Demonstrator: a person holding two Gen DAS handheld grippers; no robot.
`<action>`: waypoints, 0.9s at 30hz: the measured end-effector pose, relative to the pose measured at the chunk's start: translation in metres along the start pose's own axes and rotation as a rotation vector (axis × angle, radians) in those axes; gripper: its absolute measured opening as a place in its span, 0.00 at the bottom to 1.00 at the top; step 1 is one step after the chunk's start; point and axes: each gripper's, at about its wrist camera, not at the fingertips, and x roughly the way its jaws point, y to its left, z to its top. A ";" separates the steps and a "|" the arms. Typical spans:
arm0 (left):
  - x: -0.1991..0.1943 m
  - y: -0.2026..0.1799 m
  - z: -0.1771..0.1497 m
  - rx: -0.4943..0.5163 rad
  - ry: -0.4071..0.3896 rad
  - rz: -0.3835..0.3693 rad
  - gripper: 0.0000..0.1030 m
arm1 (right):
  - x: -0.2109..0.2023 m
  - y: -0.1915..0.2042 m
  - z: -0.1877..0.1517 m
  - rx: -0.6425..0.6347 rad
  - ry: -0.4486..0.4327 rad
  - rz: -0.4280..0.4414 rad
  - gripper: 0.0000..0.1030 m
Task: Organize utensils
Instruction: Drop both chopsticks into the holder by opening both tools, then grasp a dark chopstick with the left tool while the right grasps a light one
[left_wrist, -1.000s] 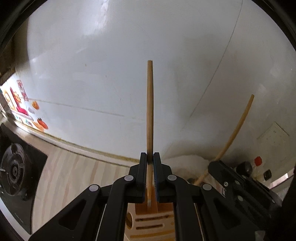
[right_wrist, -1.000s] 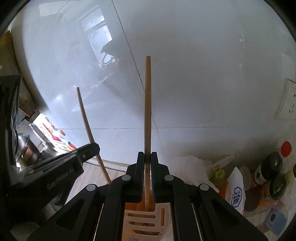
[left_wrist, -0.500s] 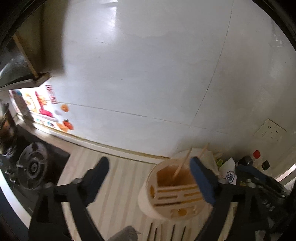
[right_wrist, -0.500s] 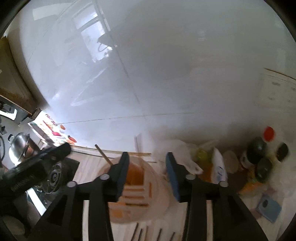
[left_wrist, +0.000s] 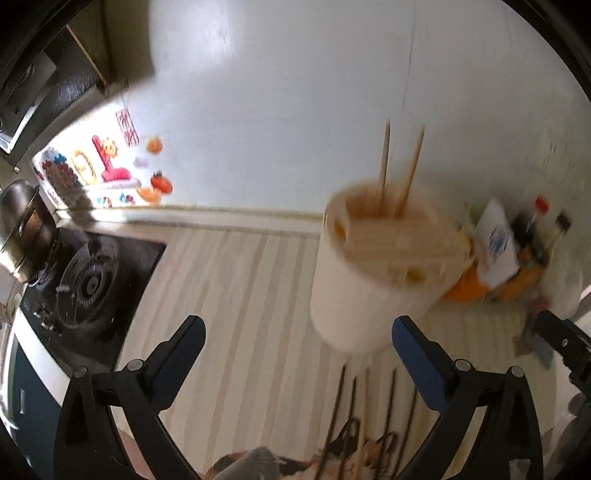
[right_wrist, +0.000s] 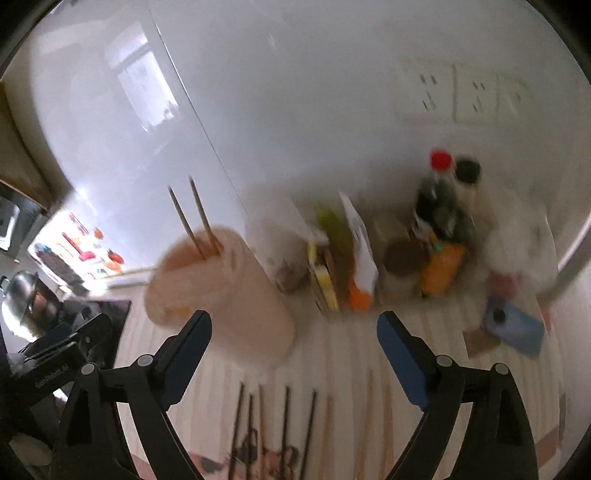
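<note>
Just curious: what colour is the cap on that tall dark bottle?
Red cap, seen best in the right wrist view.

Gas stove (left_wrist: 88, 284), sauce bottles (right_wrist: 443, 199)

A home kitchen: gas stove (left_wrist: 88, 288) set in the striped counter (left_wrist: 236, 295), sauce bottles (right_wrist: 441, 199) (blurred) by the tiled wall (left_wrist: 295, 92).

Motion blur smears the bottles (right_wrist: 445, 206); loose chopsticks (right_wrist: 286, 428) run off the bottom edge.
</note>
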 end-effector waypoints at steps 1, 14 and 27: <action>0.007 -0.003 -0.009 0.016 0.019 0.011 1.00 | 0.004 -0.004 -0.008 0.007 0.023 -0.011 0.90; 0.086 -0.029 -0.089 0.171 0.270 0.042 0.99 | 0.091 -0.034 -0.102 0.048 0.349 -0.090 0.75; 0.130 -0.049 -0.123 0.230 0.403 -0.019 0.51 | 0.125 -0.038 -0.146 0.034 0.464 -0.125 0.41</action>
